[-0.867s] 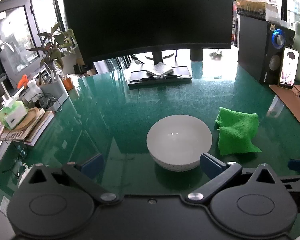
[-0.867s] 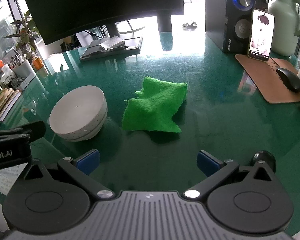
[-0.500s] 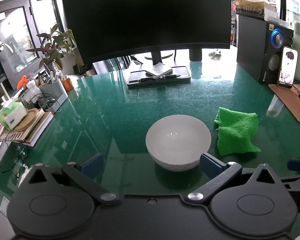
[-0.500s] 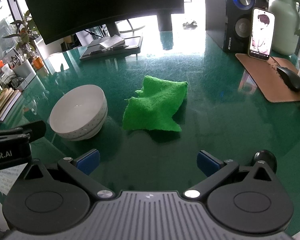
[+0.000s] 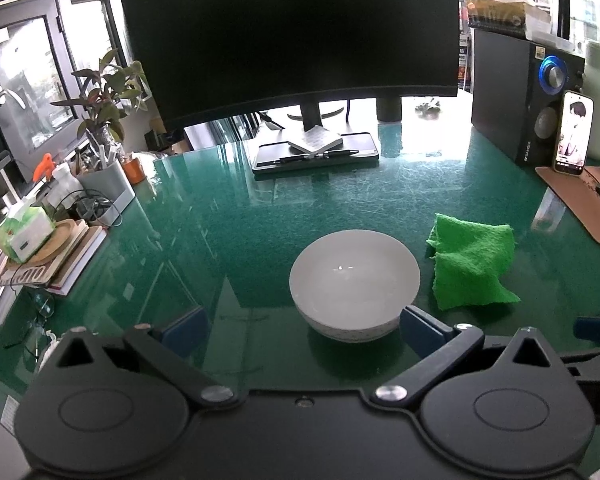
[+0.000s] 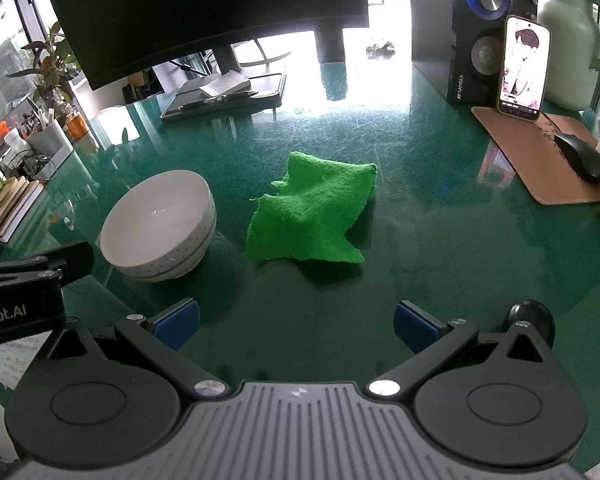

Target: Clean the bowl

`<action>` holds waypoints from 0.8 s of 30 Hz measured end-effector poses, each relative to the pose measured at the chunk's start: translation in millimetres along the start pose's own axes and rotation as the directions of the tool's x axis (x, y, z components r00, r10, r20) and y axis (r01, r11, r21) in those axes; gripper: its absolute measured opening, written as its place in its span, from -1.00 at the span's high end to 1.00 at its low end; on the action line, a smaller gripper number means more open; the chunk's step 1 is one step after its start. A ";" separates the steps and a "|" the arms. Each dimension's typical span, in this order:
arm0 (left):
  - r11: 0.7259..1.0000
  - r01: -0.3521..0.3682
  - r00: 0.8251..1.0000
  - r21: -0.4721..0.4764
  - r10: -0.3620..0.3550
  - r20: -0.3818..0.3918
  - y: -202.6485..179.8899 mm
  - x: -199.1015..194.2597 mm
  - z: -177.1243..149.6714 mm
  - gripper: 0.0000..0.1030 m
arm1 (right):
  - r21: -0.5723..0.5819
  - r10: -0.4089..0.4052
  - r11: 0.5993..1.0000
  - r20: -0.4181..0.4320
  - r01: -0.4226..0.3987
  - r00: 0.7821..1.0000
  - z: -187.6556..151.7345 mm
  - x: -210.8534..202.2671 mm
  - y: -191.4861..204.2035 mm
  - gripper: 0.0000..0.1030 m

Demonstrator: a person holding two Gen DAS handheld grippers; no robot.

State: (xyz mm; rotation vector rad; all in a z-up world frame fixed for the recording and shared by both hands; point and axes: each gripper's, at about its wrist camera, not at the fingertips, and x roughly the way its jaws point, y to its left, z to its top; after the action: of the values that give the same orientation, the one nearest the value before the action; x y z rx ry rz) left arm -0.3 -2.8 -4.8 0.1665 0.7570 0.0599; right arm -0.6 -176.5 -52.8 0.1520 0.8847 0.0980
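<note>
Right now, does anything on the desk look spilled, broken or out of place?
Nothing is spilled or broken. The white bowl stands upright and looks empty on the green desk. Only the green cloth looks untidy: it lies crumpled beside the bowl, not touching it.

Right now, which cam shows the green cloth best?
Right wrist: the green cloth lies whole and near the centre, ahead of the open tongs. Left wrist shows it too, whole but smaller, off to the right beside the bowl.
</note>
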 end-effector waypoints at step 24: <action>1.000 -0.014 1.000 0.008 0.014 0.001 -1.5 -4.6 -4.2 -0.99 | -0.019 -0.014 1.000 0.007 0.014 1.000 -2.6 -1.9 2.4 -0.99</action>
State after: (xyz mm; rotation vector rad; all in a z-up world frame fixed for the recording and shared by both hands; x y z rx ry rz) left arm -6.5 -4.2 -4.9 0.1794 0.7554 0.0698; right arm -3.9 -174.3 -52.5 0.1283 0.8776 0.0923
